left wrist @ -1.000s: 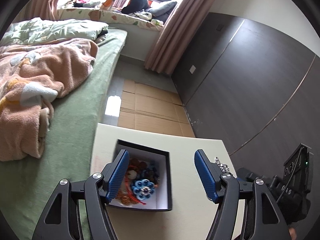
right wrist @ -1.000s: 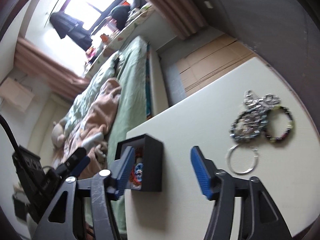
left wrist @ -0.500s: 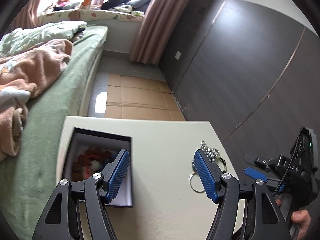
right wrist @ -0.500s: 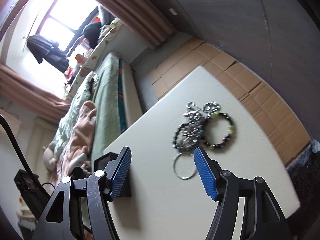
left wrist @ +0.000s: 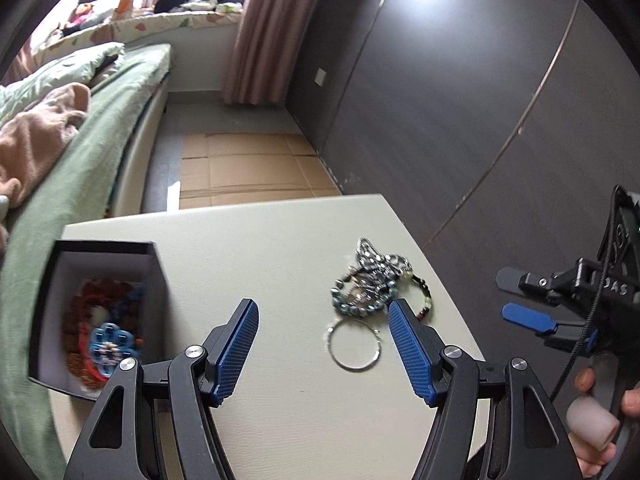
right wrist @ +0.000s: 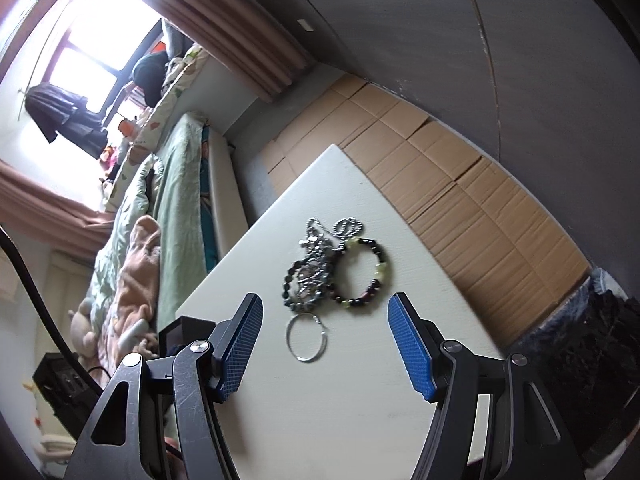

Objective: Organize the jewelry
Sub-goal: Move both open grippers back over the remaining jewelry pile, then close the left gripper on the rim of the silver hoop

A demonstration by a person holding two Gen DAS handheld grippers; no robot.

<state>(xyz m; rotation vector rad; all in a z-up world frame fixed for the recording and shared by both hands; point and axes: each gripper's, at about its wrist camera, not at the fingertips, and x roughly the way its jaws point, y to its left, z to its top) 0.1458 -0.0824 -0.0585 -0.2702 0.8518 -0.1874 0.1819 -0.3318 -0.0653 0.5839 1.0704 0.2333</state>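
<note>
On table (left wrist: 280,240), black box (left wrist: 156,268) holding beaded jewelry (left wrist: 100,336), both tools released, empty.

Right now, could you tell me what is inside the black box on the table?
The black box holds a blue flower-shaped piece lying on a heap of red, orange and brown beaded strands. Whatever sits under that heap is hidden, and motion blur hides finer detail.

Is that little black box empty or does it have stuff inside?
Not empty: the black box is open-topped and already holds a blue flower ornament and reddish beads.
</note>
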